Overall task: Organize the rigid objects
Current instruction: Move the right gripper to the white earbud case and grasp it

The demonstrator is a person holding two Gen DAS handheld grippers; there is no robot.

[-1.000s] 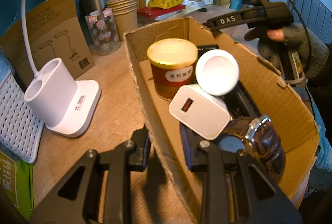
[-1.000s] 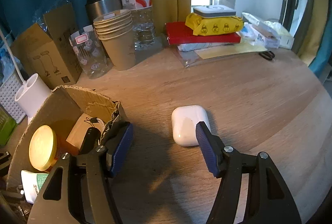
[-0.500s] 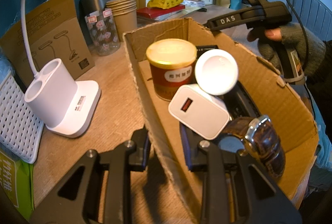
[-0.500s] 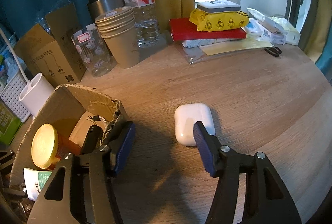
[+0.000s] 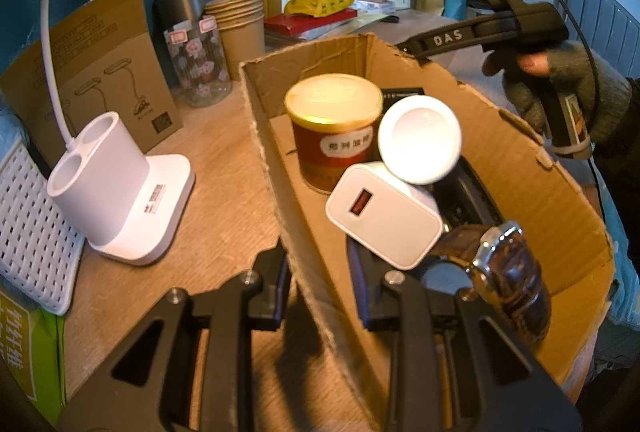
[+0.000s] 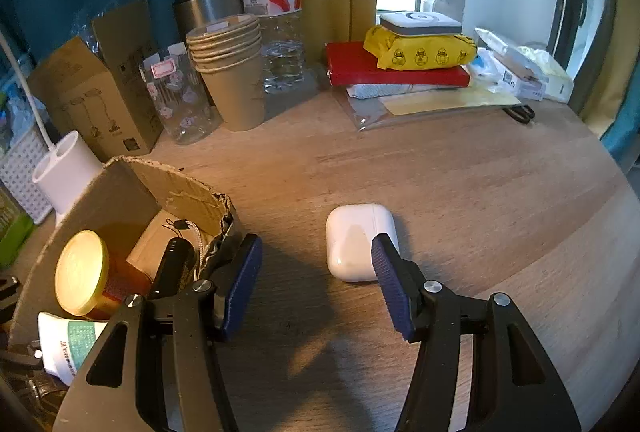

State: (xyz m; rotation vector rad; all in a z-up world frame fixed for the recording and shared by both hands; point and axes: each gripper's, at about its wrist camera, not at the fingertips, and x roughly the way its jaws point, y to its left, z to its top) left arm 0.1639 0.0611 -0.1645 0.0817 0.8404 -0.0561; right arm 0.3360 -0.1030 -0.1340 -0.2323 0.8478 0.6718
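A: What lies on the wooden tabletop (image 6: 460,171)?

B: A cardboard box (image 5: 516,167) holding a red can (image 5: 334,135), a white charger (image 5: 384,218) and a watch (image 5: 508,272). The left tongs (image 5: 320,286) are clamped on its near wall.

A: And the right tongs (image 6: 316,282)?

B: Spread apart, empty. A white earbud case (image 6: 356,242) lies on the tabletop between their tips, against the right pad and well clear of the left.

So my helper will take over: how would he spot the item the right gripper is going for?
On the wooden table, just right of the cardboard box, lies a white earbud case by itself. It is small, glossy and rounded, and the only loose item between the open right gripper fingers.
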